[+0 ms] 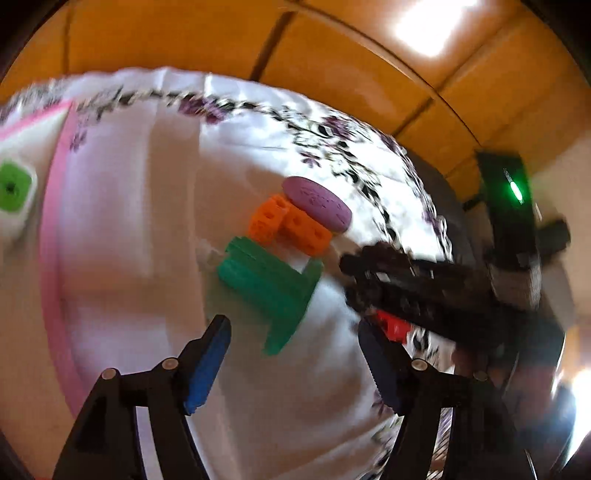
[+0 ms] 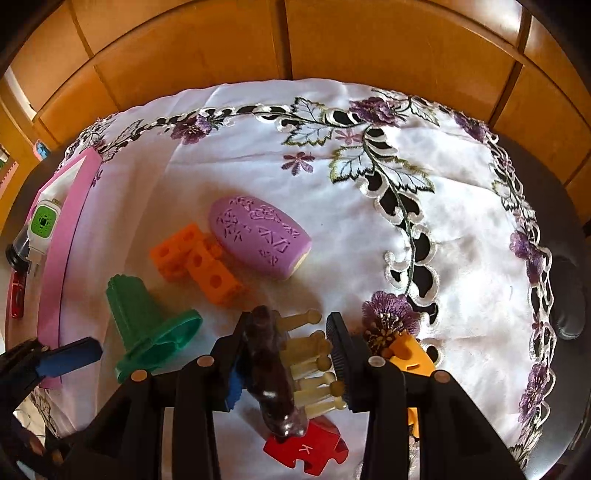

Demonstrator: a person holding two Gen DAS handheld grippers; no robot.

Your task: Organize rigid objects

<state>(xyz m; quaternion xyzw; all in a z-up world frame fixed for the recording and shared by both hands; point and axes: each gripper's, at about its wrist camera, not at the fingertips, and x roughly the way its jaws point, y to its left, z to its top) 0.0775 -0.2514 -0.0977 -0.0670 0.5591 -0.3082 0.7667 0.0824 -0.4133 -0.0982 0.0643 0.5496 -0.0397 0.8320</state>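
Red puzzle piece [image 2: 306,448] lettered "K", below right gripper [image 2: 286,363].

We see warm orange-brown wooden panels [image 2: 229,40] behind the table. A white embroidered cloth [image 2: 369,236] with purple flowers covers it, and bright light glares [image 1: 432,26] off the wood.

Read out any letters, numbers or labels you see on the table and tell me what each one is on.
"K": white letter on the red puzzle-shaped foam piece.
Purple oval embossed block: raised marks, a pattern and not readable text.
Green-faced white device: face too small to read.
Nothing else legible.
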